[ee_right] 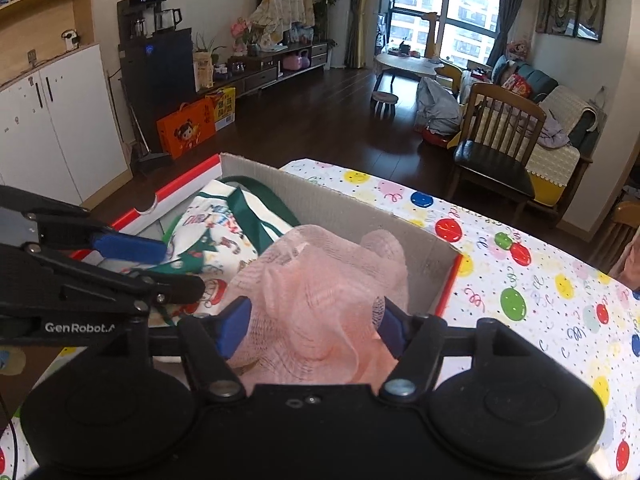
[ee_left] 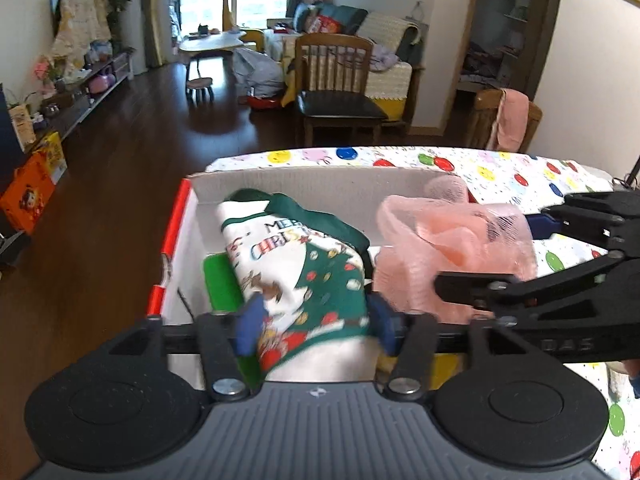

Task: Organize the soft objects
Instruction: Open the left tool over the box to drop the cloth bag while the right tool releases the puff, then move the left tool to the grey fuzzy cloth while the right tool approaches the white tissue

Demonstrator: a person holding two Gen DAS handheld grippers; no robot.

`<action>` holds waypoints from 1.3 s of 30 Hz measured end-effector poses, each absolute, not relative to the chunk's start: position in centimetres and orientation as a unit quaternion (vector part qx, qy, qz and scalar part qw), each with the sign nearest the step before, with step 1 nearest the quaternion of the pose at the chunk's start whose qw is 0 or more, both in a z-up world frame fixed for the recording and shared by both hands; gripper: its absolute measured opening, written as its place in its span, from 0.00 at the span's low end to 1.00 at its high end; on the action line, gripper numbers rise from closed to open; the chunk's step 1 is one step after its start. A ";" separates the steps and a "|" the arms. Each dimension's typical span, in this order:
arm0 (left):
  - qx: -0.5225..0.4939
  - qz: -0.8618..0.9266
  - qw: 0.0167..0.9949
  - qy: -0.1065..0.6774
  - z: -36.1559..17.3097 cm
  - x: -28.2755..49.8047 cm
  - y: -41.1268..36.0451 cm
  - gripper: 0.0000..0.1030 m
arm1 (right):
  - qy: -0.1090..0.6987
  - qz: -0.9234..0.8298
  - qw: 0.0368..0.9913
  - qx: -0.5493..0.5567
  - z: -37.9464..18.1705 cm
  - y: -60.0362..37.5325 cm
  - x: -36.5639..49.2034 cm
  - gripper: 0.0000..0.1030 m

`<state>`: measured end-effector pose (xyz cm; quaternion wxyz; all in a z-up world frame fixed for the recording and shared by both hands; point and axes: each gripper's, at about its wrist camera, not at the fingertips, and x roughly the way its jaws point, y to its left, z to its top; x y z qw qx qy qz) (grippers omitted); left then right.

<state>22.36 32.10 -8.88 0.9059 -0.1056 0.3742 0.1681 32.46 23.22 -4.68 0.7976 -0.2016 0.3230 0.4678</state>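
A cardboard box with red edges stands on the table; it also shows in the right wrist view. My left gripper is shut on a white and green Christmas cloth and holds it inside the box. My right gripper is shut on a pink mesh bath puff over the box's right side. The puff and the right gripper show in the left wrist view. The cloth and the left gripper show in the right wrist view.
The table carries a white cloth with coloured balloons, stretching right of the box. A wooden chair stands beyond the table's far edge. A second chair with a pink towel is at the far right. Dark wood floor lies to the left.
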 end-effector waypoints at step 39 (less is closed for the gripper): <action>-0.112 0.071 0.950 0.281 -0.5 22.5 12.5 0.94 | 0.284 0.450 0.841 -0.096 2.1 -4.1 33.9 1.00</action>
